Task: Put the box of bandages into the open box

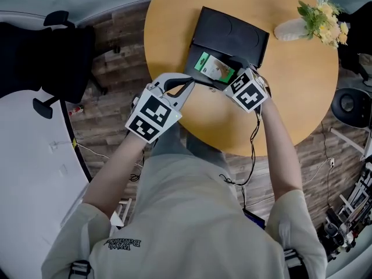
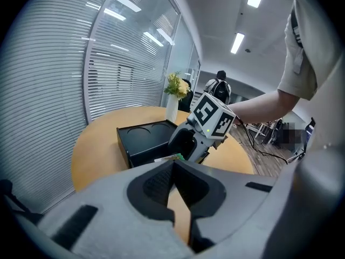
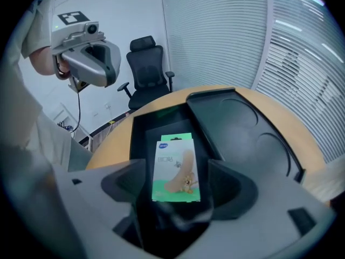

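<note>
The green-and-white box of bandages (image 1: 214,67) (image 3: 175,169) lies flat inside the open black box (image 1: 195,51) (image 3: 139,131) on the round wooden table (image 1: 290,97). My right gripper (image 1: 231,75) (image 3: 177,186) hovers over it, open, one jaw on each side of the box's near end with a thin dark gap at both sides. The black lid (image 1: 233,32) (image 3: 242,131) rests beside the open box. My left gripper (image 1: 190,83) (image 2: 173,166) is shut and holds nothing, at the table's near edge just left of the open box.
A white vase of yellow flowers (image 1: 308,22) (image 2: 175,93) stands at the table's far right. A black office chair (image 3: 146,69) is beyond the table, another chair (image 1: 64,51) on the left. A person (image 2: 218,85) sits in the background. Cables hang below the table's near edge.
</note>
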Action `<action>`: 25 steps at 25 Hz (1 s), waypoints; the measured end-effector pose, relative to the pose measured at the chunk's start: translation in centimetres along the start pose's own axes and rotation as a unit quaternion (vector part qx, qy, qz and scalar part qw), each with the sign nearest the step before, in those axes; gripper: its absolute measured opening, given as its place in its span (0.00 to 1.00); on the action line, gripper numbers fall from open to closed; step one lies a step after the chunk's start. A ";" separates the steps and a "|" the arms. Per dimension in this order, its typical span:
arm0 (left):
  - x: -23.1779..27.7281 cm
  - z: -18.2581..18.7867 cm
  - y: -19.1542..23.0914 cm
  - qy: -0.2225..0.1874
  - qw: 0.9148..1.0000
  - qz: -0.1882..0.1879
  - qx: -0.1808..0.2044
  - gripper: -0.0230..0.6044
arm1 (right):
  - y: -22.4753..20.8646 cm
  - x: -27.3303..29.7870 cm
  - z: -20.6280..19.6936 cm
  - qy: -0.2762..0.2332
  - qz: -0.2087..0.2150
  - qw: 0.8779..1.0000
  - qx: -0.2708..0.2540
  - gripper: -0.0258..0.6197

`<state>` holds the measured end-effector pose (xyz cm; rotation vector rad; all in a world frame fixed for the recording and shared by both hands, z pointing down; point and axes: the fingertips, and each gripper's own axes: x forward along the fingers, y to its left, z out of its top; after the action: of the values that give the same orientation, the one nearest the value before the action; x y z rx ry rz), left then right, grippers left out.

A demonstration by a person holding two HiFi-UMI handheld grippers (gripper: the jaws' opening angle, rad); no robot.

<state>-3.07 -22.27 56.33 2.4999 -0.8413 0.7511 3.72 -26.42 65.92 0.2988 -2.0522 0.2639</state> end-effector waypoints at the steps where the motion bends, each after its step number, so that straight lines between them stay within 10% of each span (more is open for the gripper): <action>1: -0.1 0.0 -0.1 0.001 1.000 0.001 0.002 0.07 | -0.1 -0.3 0.1 -0.006 -0.006 1.000 0.007 0.59; 15: -2.6 3.6 0.4 -0.033 0.999 0.022 0.019 0.07 | -1.5 -7.1 4.4 -0.108 -0.081 0.989 0.068 0.58; 25: -5.5 7.7 0.5 -0.071 0.996 0.040 0.037 0.07 | -2.9 -14.6 7.6 -0.195 -0.167 0.962 0.097 0.28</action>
<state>-4.34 -24.27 47.21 2.6236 -0.9854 0.6474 5.22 -30.07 49.68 0.8674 -2.3182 0.2099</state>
